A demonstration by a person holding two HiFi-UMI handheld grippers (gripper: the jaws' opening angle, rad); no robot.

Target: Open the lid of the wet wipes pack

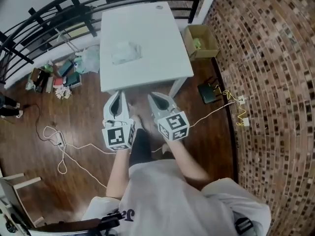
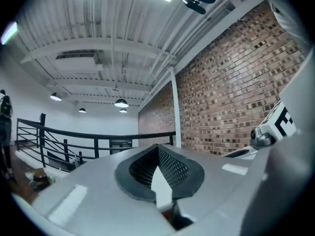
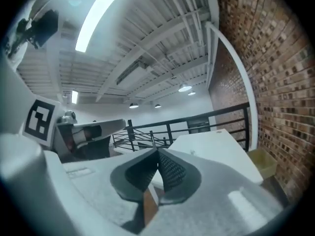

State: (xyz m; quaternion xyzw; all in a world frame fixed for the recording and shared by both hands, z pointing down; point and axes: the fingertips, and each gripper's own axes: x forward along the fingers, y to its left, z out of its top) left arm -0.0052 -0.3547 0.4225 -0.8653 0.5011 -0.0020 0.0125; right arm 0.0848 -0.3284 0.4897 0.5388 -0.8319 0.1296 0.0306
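Note:
The wet wipes pack, pale and crinkled, lies on the white table to the left of its middle. Both grippers hover short of the table's near edge, over the wooden floor. My left gripper and my right gripper point toward the table side by side, well apart from the pack. In the left gripper view the jaws meet at the tips with nothing between them. The right gripper's jaws are likewise shut and hold nothing, with the table ahead of them.
A cardboard box stands at the table's right, by the brick wall. A black railing runs behind and to the left. Books and clutter lie on the floor at left. Cables and a black device lie on the floor.

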